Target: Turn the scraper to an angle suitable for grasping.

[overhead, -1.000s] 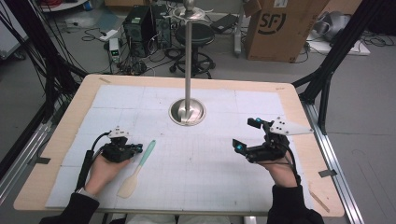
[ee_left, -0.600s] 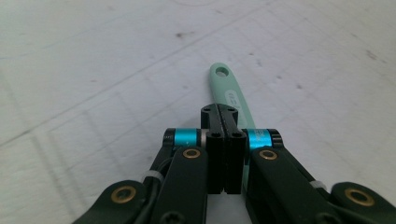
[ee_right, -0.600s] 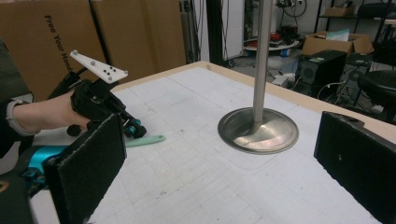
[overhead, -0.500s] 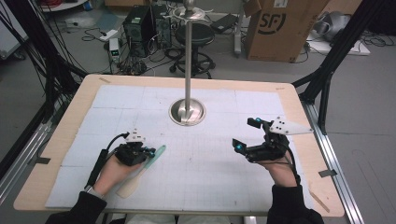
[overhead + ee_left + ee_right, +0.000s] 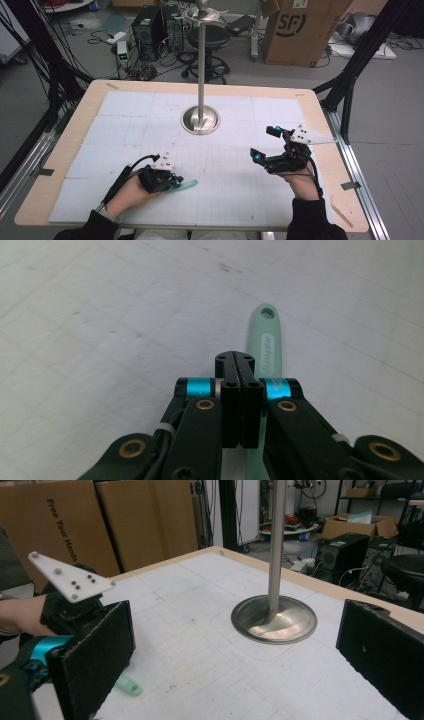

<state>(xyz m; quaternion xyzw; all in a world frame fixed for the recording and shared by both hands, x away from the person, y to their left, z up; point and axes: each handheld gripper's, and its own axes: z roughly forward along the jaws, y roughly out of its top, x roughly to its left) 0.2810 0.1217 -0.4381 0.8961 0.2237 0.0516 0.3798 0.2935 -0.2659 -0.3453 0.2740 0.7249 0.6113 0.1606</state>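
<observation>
The left tool (image 5: 172, 181) is sitting low over the near-left part of the desk (image 5: 125, 105), its jaws pressed together with no gap in the left gripper view, and the mint-green spatula handle (image 5: 267, 347) is running out from under them, just to one side of the closed tips. Whether the jaws are actually pinching the handle or only lying on top of it I cannot tell, since the contact is hidden beneath the tool. Over the last second this hand has been moving rightward from a spot well apart from the spatula to directly over it, and the spatula has been swinging from a steep diagonal to lying nearly parallel with the desk's near edge, its hanging-hole end pointing toward the centre. That suggests the pick-up is beginning, though the lift is not yet made. The right tool (image 5: 267, 145) is staying where it was near the right edge, jaws spread wide and holding nothing. Beyond both, the steel stand (image 5: 200, 120) is rising from its round base at the desk's middle toward the far edge, probably the hanging place.
</observation>
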